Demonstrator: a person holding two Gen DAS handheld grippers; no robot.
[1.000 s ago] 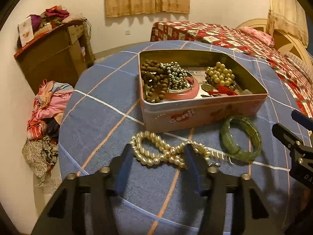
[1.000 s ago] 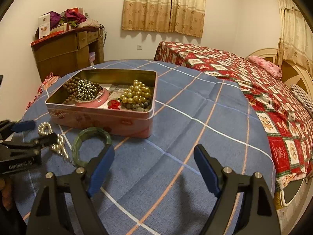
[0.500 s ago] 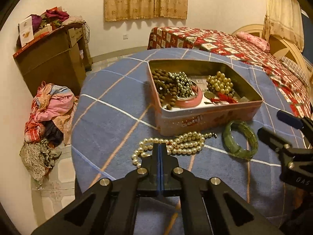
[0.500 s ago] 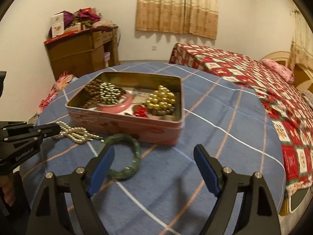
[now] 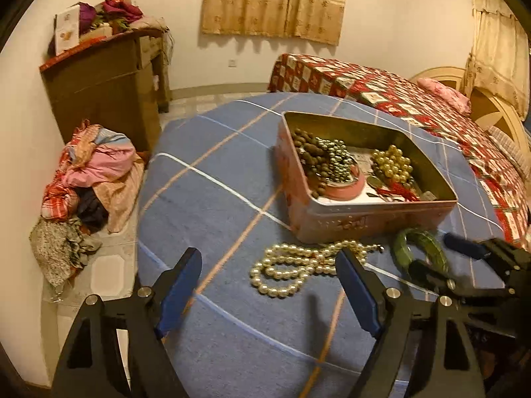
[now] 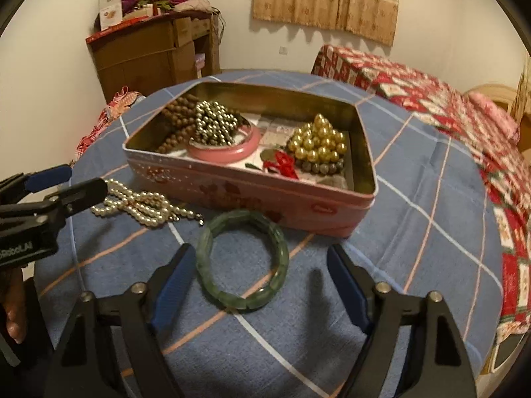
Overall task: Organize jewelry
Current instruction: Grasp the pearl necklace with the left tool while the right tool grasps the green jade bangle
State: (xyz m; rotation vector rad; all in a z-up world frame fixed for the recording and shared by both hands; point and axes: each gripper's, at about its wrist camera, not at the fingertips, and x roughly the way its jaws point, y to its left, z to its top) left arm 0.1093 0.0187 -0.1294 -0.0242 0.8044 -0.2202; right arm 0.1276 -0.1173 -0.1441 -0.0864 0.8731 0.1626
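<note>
Home bedroom: quilted bed (image 5: 381,89), curtains (image 5: 272,0), wooden dresser (image 5: 103,83), clothes pile (image 5: 89,179).

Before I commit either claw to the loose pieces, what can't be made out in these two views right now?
- Green bangle, left wrist view: motion-blurred, its near rim covered by the right claw.
- Pearl necklace, right wrist view: its left end sits behind the left claw.
- Tin: lettering on the wall is smeared in both views.
- Small pieces under the gold beads: too heaped to identify.
</note>
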